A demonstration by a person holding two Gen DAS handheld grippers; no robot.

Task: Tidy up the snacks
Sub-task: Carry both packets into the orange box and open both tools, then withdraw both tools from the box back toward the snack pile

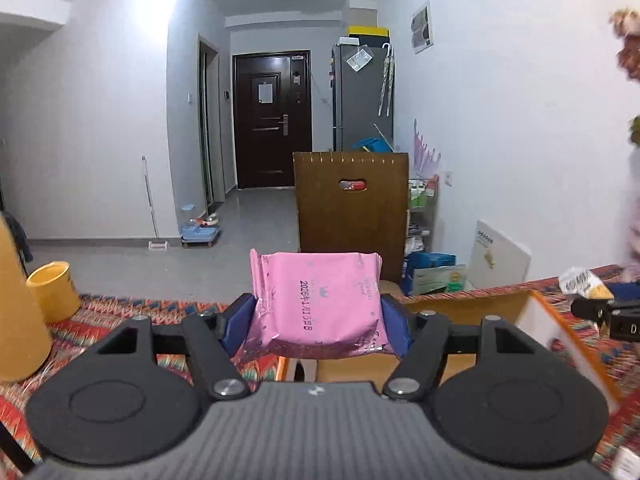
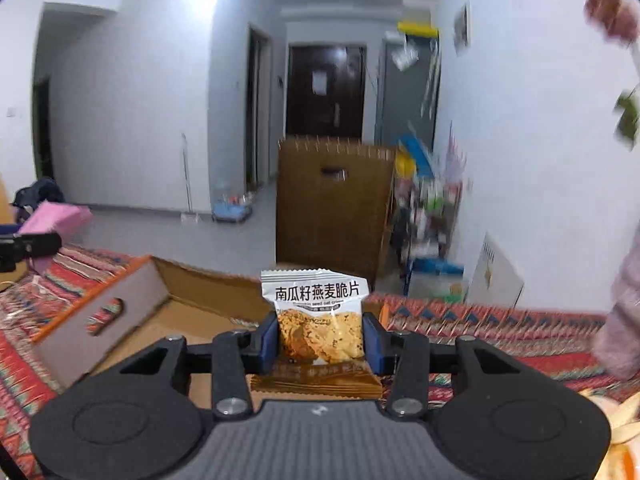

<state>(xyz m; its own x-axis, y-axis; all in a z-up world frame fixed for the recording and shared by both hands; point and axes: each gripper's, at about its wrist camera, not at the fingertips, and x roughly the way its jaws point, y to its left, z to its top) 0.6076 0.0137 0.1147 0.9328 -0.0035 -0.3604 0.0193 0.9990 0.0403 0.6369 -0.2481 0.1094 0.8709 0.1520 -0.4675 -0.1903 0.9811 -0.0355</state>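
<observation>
1. Far to the left of the cardboard box [image 1: 460, 308], a yellow cup [image 1: 54, 290] stands on the patterned tabletop [image 1: 120, 312].
2. Just left of the box, the left tongs [image 1: 316, 320] are clamped on a pink snack packet [image 1: 316, 304], their blue pads [image 1: 236, 322] pressing both its sides; the packet stands upright above the box's near-left edge.
3. The box itself lies open on the tabletop, with an orange-trimmed white wall [image 2: 100, 312] and a hand-hole cut into it.
4. Over the box's right part, the right tongs [image 2: 320, 340] sit narrow, gripping a white-and-orange crisp packet [image 2: 318, 316] upright; a brown packet end [image 2: 316, 380] hangs just below the tips.
5. Behind the box, off the tabletop, stands a brown slotted board [image 2: 332, 208].
6. Right of the box, a pink fuzzy sleeve [image 2: 622, 312] hangs over the tabletop.
</observation>
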